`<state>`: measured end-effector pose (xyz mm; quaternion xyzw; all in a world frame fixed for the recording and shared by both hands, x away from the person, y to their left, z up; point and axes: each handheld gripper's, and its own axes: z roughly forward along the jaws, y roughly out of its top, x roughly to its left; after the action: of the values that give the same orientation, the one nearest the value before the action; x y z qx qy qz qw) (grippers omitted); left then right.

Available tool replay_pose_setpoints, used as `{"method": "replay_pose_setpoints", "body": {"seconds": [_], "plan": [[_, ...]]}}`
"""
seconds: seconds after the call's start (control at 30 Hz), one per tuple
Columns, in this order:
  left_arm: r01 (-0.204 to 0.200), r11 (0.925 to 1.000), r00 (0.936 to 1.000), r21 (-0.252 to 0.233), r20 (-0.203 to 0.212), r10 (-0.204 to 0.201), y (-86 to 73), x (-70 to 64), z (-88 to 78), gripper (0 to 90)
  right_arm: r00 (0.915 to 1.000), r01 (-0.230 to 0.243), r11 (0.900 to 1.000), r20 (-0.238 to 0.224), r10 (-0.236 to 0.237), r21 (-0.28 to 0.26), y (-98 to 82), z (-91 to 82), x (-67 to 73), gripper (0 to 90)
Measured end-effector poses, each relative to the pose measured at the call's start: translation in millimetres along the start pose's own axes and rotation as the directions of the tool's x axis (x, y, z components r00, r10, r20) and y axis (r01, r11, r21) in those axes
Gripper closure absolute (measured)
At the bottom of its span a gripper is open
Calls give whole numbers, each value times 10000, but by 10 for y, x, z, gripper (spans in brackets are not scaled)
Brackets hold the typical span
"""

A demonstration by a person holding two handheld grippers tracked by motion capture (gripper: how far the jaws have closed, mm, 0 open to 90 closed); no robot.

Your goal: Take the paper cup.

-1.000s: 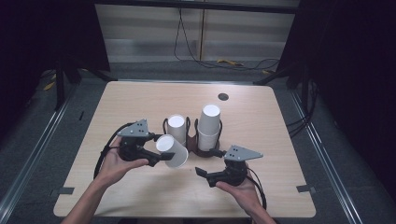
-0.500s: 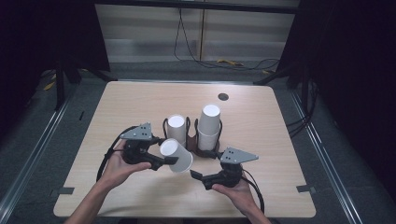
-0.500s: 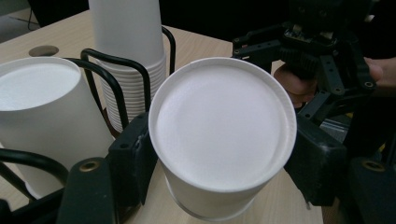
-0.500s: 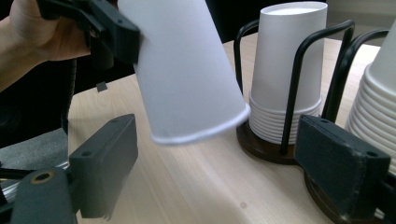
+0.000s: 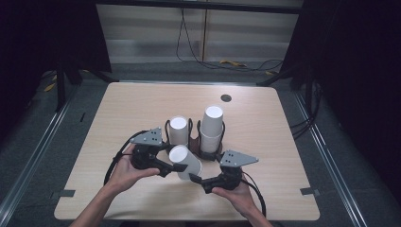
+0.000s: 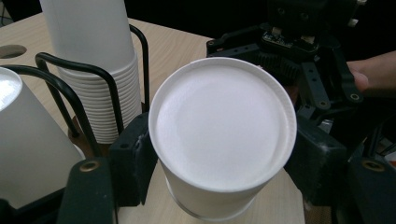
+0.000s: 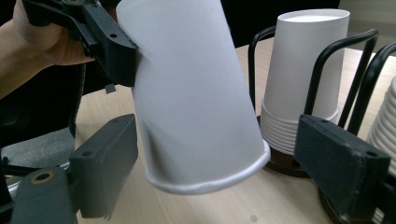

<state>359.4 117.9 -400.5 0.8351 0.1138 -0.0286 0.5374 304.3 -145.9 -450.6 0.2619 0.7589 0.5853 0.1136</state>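
A white paper cup (image 5: 185, 161) is held bottom-up and tilted just above the table, in front of the wire rack. My left gripper (image 5: 176, 166) is shut on its upper body; in the left gripper view the cup's flat base (image 6: 223, 140) sits between the pads. My right gripper (image 5: 195, 178) is open, and in its own view its jaws stand either side of the cup's rim (image 7: 205, 179), with a clear gap on the right. The black wire rack (image 5: 195, 142) holds two stacks of upturned cups, a short one (image 5: 178, 130) and a taller one (image 5: 212, 126).
A small dark round disc (image 5: 226, 98) lies near the table's far edge. Cables trail from both grippers toward the front edge (image 5: 184, 218). The person's hands come in at the bottom. Dark floor and rails surround the table.
The left gripper has carried the cup right and a little nearer the person, tilting it more. The right gripper has moved left until its jaws flank the cup's rim.
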Motion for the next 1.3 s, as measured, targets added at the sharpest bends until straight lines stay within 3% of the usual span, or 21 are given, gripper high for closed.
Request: {"method": "replay_pose_setpoints", "body": {"seconds": [0.5, 1.0, 1.3], "plan": [[-54, 10000, 9993, -27, 366, 55, 44, -87, 100, 324, 9989, 338, 9993, -331, -332, 172, -39, 83, 60, 143], [53, 9999, 9990, -87, 448, -49, 40, -74, 83, 323, 9961, 764, 9970, -442, -758, 133, -46, 92, 86, 232], [17, 10000, 9992, -69, 389, -14, 24, -79, 105, 288, 9958, 763, 9963, -529, -742, 392, -42, 89, 84, 239]]}}
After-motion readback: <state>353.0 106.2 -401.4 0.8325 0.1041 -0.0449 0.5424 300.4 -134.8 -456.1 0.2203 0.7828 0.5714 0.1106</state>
